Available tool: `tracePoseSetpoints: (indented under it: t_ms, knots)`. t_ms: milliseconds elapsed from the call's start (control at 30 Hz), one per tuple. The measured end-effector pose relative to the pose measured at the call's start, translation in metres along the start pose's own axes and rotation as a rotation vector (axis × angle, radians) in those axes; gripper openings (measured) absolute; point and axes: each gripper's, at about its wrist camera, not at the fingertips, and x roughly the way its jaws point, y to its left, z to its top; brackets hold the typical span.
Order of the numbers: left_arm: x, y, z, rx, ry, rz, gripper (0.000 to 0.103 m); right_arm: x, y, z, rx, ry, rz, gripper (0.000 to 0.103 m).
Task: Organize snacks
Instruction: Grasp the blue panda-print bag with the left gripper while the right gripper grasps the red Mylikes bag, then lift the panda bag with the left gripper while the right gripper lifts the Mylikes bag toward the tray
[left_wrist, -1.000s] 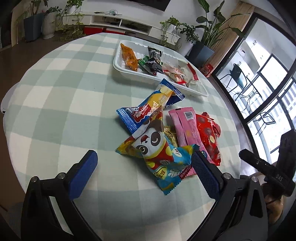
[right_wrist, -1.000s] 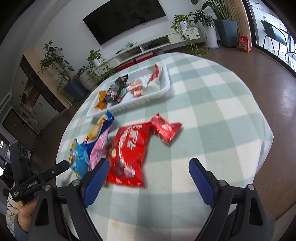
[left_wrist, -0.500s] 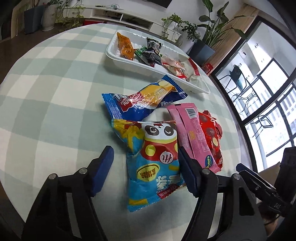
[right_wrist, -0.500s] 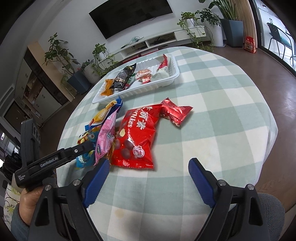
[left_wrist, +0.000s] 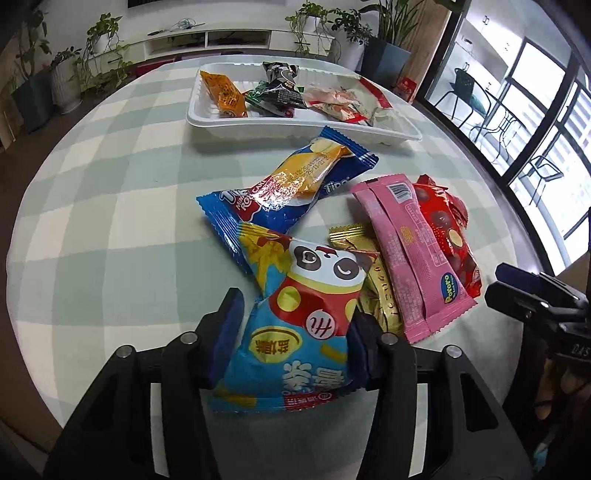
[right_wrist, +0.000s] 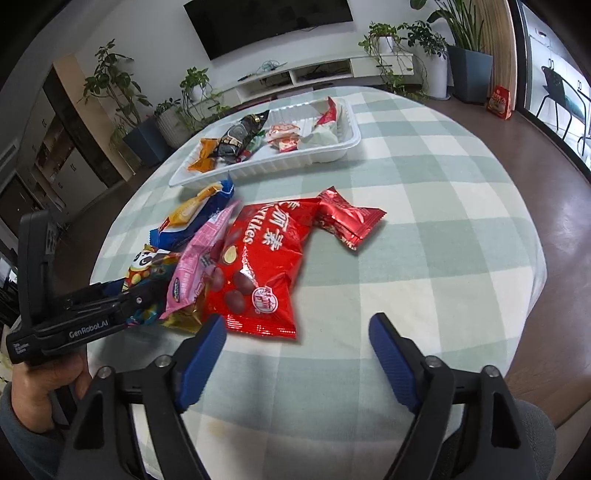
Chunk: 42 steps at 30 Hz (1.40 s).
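Left gripper (left_wrist: 291, 336) has its pads pinching the near end of the panda snack bag (left_wrist: 299, 317), one blue pad on each side of the bag's waist. The bag's long axis runs near-to-far, straight along the fingers, at the near edge of the table (left_wrist: 110, 206). The white tray (left_wrist: 295, 127) lies directly far of it, beyond the blue-and-yellow packet (left_wrist: 291, 188). Right gripper (right_wrist: 297, 350) is spread wide and empty, hovering just near of the red bag (right_wrist: 262, 258). Left is the nearer arm; carry looks like straight forward.
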Motion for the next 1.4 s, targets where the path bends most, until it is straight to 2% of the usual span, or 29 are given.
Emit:
tracePoseSetpoints:
  t_ms: [200,400,700,800,967,1033,1100,1200,1400]
  knots:
    - [-0.003,0.012,0.000,0.029,0.011,0.019,0.042,0.010,0.000,0.015,0.020,0.017,0.018,0.079]
    - [-0.011,0.021,-0.008,0.040,0.010,0.026,0.042,0.023,0.012,0.029,-0.014,0.047,0.011,0.079]
    - [-0.016,0.024,-0.015,0.038,0.001,0.024,0.042,0.050,0.030,0.035,-0.040,0.119,0.013,0.079]
    - [-0.015,0.022,-0.016,0.043,-0.002,0.027,0.042,0.054,0.030,0.037,-0.042,0.114,0.001,0.078]
    - [-0.016,0.022,-0.016,0.041,-0.004,0.026,0.042,0.057,0.030,0.043,-0.057,0.120,-0.022,0.069]
    - [-0.016,0.022,-0.016,0.042,-0.004,0.027,0.042,0.058,0.033,0.043,-0.084,0.121,-0.041,0.058]
    - [-0.016,0.021,-0.017,0.045,-0.005,0.030,0.042,0.056,0.033,0.041,-0.090,0.121,-0.038,0.057]
    - [-0.017,0.019,-0.017,0.052,-0.006,0.030,0.041,0.053,0.031,0.038,-0.097,0.116,-0.038,0.049]
    - [-0.020,0.017,-0.020,0.049,-0.013,0.016,0.039,0.042,0.024,0.030,-0.078,0.102,-0.024,0.044]
